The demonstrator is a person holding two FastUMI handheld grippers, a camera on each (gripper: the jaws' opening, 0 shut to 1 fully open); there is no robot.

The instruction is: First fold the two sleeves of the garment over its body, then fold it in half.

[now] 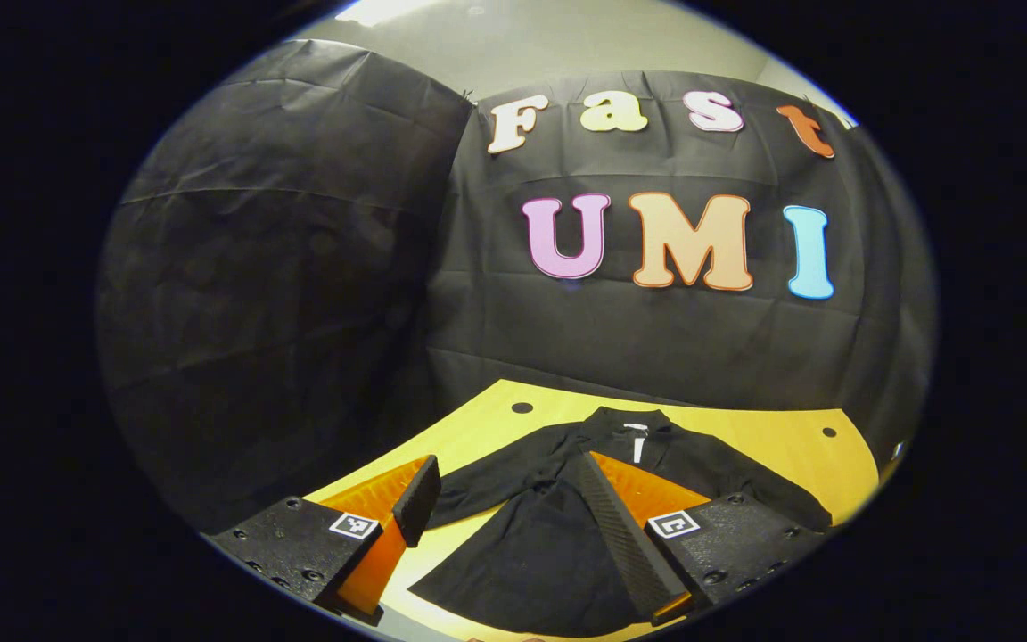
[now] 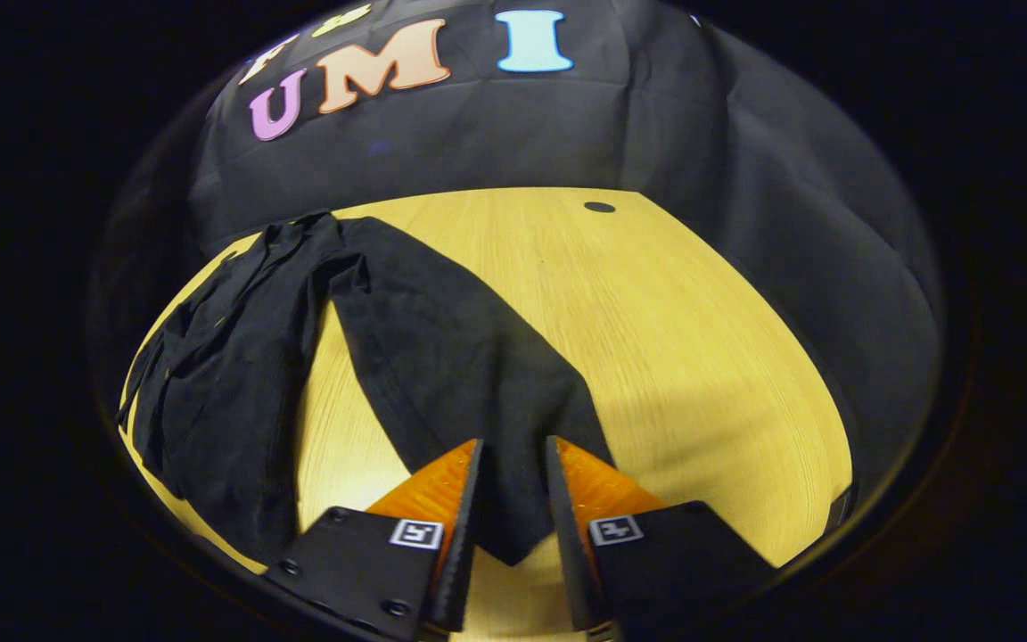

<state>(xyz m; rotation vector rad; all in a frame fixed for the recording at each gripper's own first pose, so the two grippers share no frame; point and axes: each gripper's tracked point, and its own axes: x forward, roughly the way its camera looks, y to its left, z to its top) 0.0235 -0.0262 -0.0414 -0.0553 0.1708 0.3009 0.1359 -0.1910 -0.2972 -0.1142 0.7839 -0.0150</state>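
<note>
While the black garment (image 1: 567,499) lies spread on the yellow surface (image 2: 656,339), the right tongs (image 2: 513,468) straddle its sleeve (image 2: 442,357) cuff, narrowly parted, not yet pinching. The left tongs (image 1: 500,486) hang wide open, empty, above the garment's body. It looks soft, light and floppy; grip the cuff's edge.

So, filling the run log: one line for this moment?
stage: sleeves unfolded | left gripper: open above garment | right gripper: jaws astride sleeve end, not closed

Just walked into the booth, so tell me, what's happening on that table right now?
A person with a gripper in each hand is starting to fold a black garment spread on the wooden table. The right gripper straddles the end of one sleeve, fingers apart. The left gripper hangs wide open above the garment. No fold is made yet.
</note>
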